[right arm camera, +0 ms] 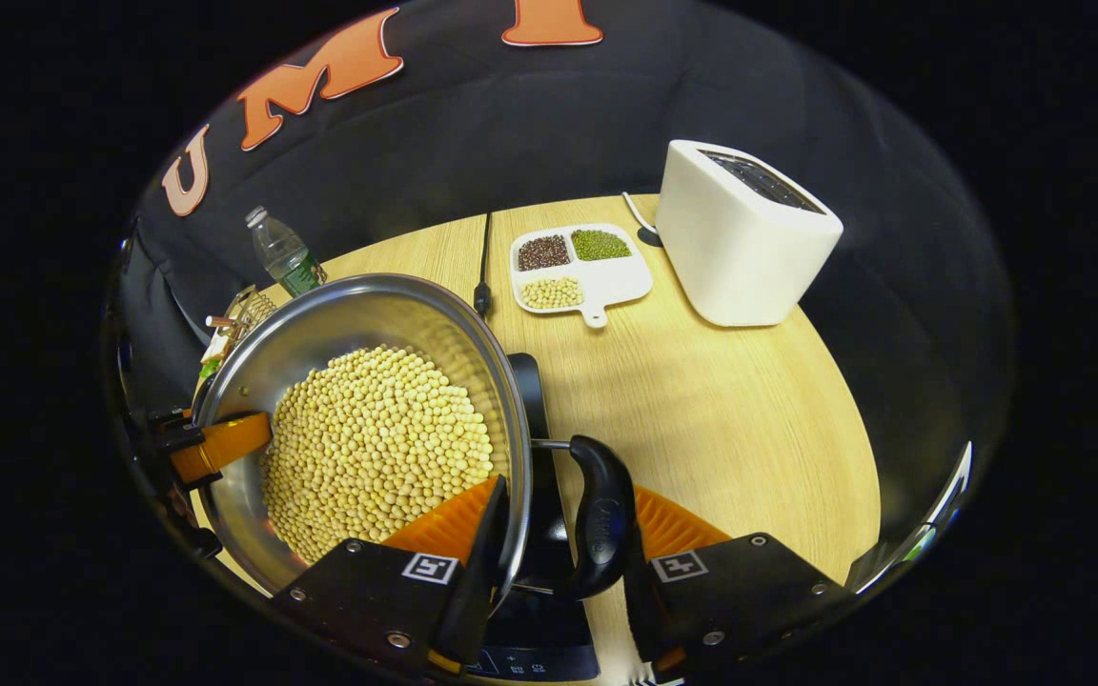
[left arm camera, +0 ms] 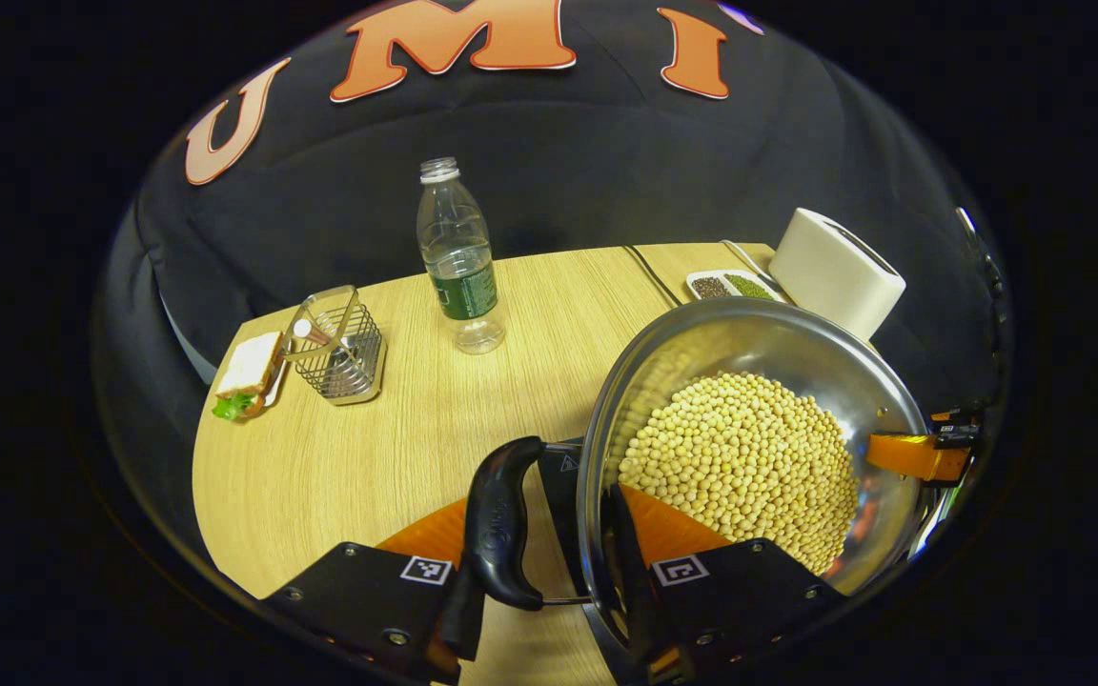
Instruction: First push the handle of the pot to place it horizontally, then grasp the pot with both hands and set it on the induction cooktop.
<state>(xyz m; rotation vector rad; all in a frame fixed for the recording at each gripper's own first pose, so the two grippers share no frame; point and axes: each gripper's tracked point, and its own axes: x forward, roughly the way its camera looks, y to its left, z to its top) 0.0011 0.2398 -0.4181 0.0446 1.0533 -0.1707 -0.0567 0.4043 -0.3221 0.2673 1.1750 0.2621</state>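
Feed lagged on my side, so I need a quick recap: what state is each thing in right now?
pot: full of yellow beans, gripped on both sides over the cooktop
left gripper: shut on pot's rim and handle
right gripper: shut on pot's opposite rim and handle
induction cooktop: under the pot, contact unclear
water bottle: upright, uncapped
toaster: upright, slots empty
divided dish: three compartments filled

The left gripper straddles the near wall of the pot, one finger inside on the beans, the other outside past the black handle; across the pot, the right gripper meets the far rim; on the table, a bottle stands toward the back edge; a wire basket and sandwich sit at the left edge; a tray and toaster lie behind the pot.
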